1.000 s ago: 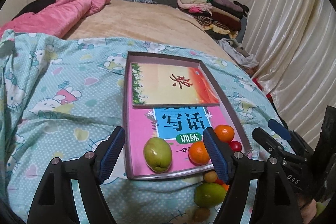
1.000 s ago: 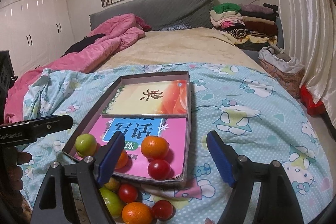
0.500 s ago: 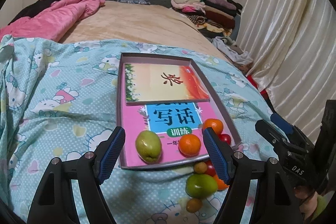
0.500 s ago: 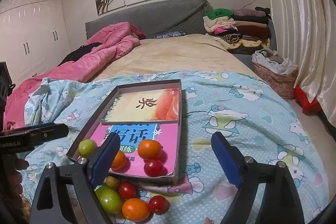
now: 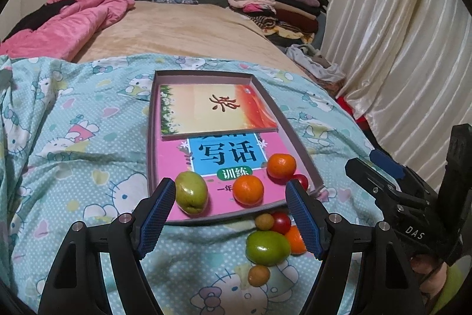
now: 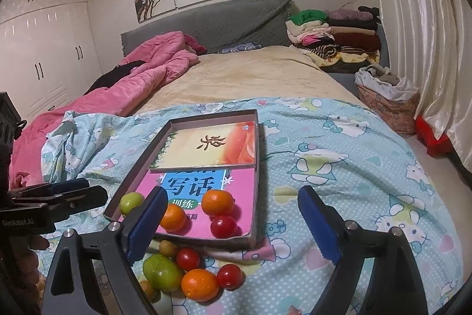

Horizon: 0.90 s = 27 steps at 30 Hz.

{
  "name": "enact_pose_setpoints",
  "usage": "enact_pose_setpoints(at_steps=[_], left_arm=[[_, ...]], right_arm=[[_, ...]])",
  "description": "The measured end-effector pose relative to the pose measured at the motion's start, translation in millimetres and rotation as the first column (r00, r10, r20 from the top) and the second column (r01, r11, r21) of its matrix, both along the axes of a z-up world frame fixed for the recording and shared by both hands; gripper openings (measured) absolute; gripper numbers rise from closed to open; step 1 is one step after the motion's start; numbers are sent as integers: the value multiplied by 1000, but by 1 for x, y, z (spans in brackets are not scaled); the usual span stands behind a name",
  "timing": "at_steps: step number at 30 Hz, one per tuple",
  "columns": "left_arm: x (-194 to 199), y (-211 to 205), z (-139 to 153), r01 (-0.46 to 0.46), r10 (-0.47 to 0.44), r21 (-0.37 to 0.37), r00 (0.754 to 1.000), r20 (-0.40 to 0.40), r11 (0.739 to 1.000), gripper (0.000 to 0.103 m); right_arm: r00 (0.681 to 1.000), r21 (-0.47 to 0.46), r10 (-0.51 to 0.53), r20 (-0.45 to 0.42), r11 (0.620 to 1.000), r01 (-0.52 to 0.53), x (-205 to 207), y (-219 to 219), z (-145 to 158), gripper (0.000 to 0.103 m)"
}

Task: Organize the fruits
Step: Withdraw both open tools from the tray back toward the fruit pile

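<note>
Both the left gripper (image 5: 228, 214) and the right gripper (image 6: 233, 222) hang with jaws spread and nothing between them; the right one's have just been opening. Four fruits lie in the tray (image 5: 290, 135); the rest cluster just before its near edge. The cherry tomato (image 6: 188, 258) there looks thin-skinned, smooth and liable to roll, so a gentle pinch across its middle suits it.

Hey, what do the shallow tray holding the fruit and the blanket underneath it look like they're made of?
The tray looks like matte grey-pink cardboard, probably a box lid: thin upright walls, sharp folded corners, a worn near edge. The blanket looks like soft woven cloth, likely cotton: printed cartoon cats and dots, no sheen, loose folds at its left side.
</note>
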<state>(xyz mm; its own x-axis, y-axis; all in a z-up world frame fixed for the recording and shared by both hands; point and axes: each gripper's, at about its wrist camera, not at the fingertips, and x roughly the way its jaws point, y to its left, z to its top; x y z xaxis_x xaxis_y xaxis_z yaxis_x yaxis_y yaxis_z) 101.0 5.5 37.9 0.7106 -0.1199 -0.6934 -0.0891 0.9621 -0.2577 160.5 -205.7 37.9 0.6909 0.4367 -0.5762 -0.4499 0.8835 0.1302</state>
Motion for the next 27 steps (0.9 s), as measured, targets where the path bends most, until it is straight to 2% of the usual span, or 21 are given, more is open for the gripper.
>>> enact_pose_setpoints(at_steps=[12, 27], left_arm=[[-7, -19, -3, 82, -81, 36, 996, -24, 996, 78], [-13, -33, -21, 160, -154, 62, 983, -98, 985, 78]], right_arm=[[1000, -14, 13, -22, 1000, -14, -13, 4, 1, 92], [997, -47, -11, -76, 999, 7, -20, -2, -8, 92]])
